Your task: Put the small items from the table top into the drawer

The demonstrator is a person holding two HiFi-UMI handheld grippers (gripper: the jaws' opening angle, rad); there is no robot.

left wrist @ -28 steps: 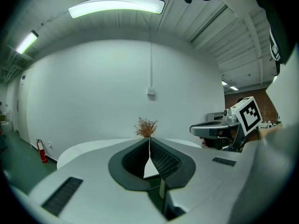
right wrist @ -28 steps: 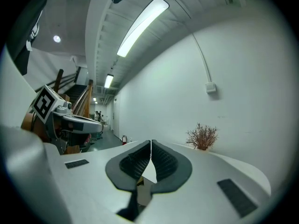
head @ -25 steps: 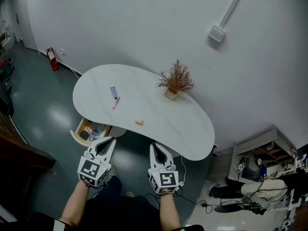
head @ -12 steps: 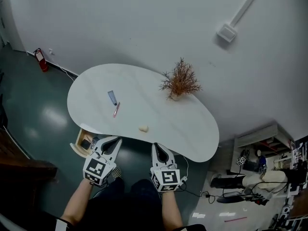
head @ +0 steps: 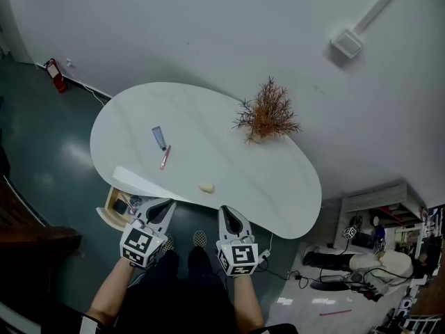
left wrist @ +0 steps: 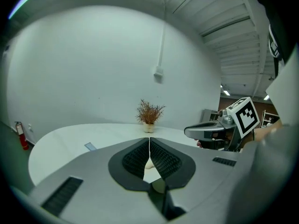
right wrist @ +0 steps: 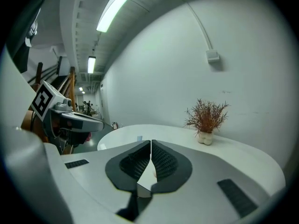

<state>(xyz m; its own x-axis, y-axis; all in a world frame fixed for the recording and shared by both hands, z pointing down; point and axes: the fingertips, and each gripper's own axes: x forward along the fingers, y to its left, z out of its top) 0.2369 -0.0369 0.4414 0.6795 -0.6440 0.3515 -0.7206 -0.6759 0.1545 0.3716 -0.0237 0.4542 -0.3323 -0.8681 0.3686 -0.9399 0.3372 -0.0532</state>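
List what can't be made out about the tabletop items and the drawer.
- Open wooden drawer: head view, the white tabletop covers most; contents too small to name.
- Small cream lump: tiny in head view; left gripper with its shut jaws hides most in its view.
- Thin pink stick: head view, too small to identify.

On the white table [head: 278, 179], a flat blue piece [head: 159, 138] lies at ten o'clock. A thin pink stick [head: 165, 157] lies just beside it at nine. A small cream lump [head: 206, 187] sits at six. The wooden drawer [head: 108, 213] stands open at eight, with things inside.
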